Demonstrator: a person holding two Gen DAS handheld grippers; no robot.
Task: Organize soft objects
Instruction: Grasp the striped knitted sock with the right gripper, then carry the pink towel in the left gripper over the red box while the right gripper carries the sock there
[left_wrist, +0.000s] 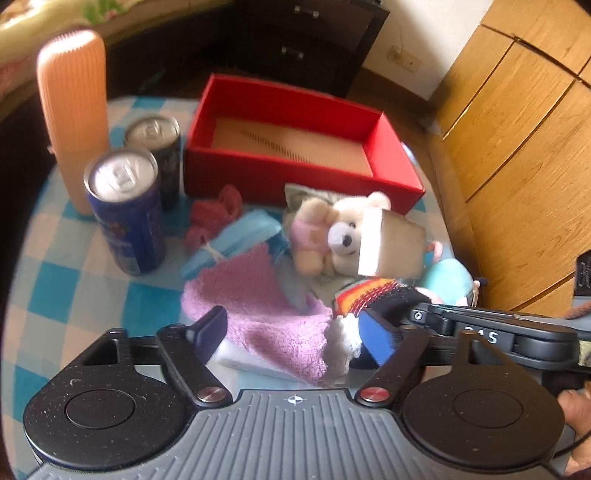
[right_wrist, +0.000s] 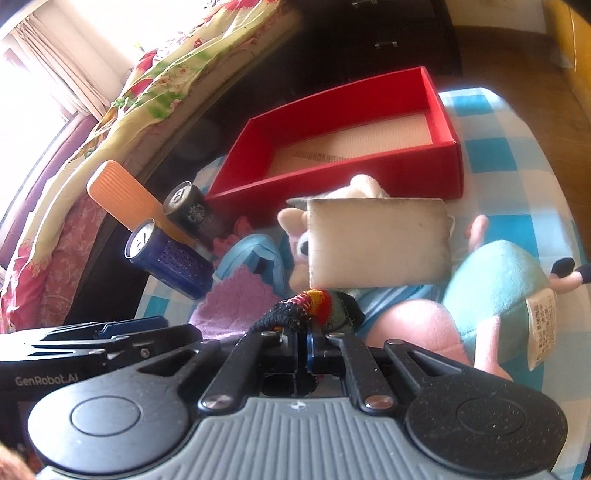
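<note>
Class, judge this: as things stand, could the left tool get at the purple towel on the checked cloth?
Probably yes: the left tool is open, and the purple towel lies between its fingers with nothing covering it.

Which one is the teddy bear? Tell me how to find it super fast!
Find the big red box on the blue checked cloth. Right in front of its near wall lies the teddy bear, partly hidden behind a pale sponge block. It is the only cream plush with a black nose and a pink top; the plush beside it is turquoise and pink.
</note>
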